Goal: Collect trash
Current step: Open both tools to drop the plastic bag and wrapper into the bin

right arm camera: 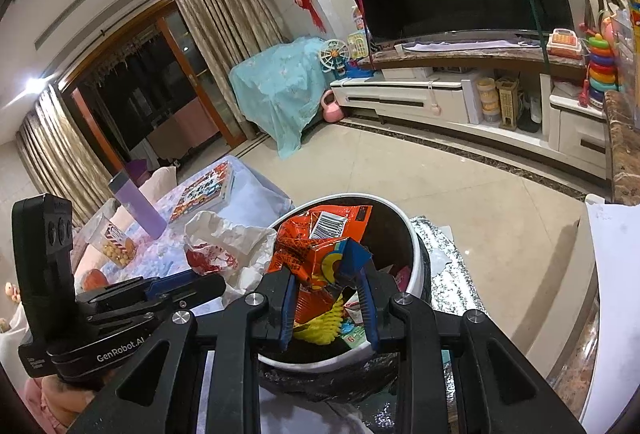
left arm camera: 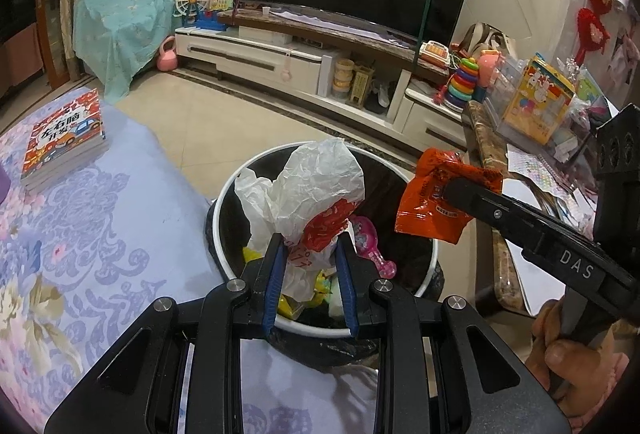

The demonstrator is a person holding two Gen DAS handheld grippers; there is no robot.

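A white-rimmed trash bin (left arm camera: 224,194) lined with a black bag stands below both grippers, holding several wrappers. My left gripper (left arm camera: 310,240) is shut on a crumpled white paper wrapper with red print (left arm camera: 308,186), held over the bin's opening. My right gripper (right arm camera: 326,268) is shut on an orange snack packet (right arm camera: 308,246), also above the bin (right arm camera: 418,258). In the left wrist view the right gripper (left arm camera: 452,192) reaches in from the right with the orange packet (left arm camera: 436,210) at the bin's right edge. In the right wrist view the left gripper (right arm camera: 216,284) and white wrapper (right arm camera: 224,238) sit to the left.
A floral cloth (left arm camera: 100,234) covers the surface left of the bin, with a stack of books (left arm camera: 66,138) on it. A purple bottle (right arm camera: 138,206) and a snack cup (right arm camera: 116,244) stand there too. A marble table (left arm camera: 488,154) with clutter is at right. A hand (left arm camera: 568,350) grips the right tool.
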